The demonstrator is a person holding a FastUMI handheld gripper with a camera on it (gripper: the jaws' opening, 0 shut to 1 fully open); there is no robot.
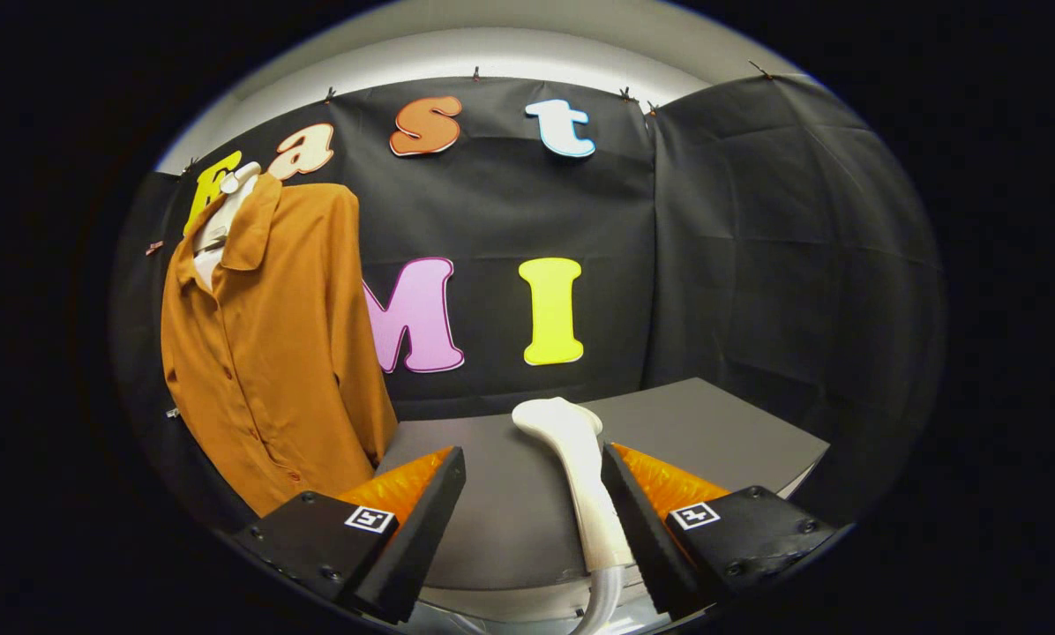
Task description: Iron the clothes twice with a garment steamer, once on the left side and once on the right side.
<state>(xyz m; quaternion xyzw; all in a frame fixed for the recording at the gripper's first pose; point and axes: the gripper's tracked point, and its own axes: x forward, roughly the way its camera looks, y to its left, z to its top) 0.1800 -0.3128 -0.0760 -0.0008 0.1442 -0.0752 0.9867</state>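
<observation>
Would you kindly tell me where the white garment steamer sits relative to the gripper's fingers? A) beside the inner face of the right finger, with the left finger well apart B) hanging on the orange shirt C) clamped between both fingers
A: the garment steamer lies against the right finger of the open gripper.

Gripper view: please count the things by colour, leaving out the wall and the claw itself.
Orange-brown: 1, the button-up shirt on a white mannequin.
White: 2, the mannequin and the plastic steamer handle by one finger of the open claw.
Grey: 1, the flat table.
Total: 4
</observation>
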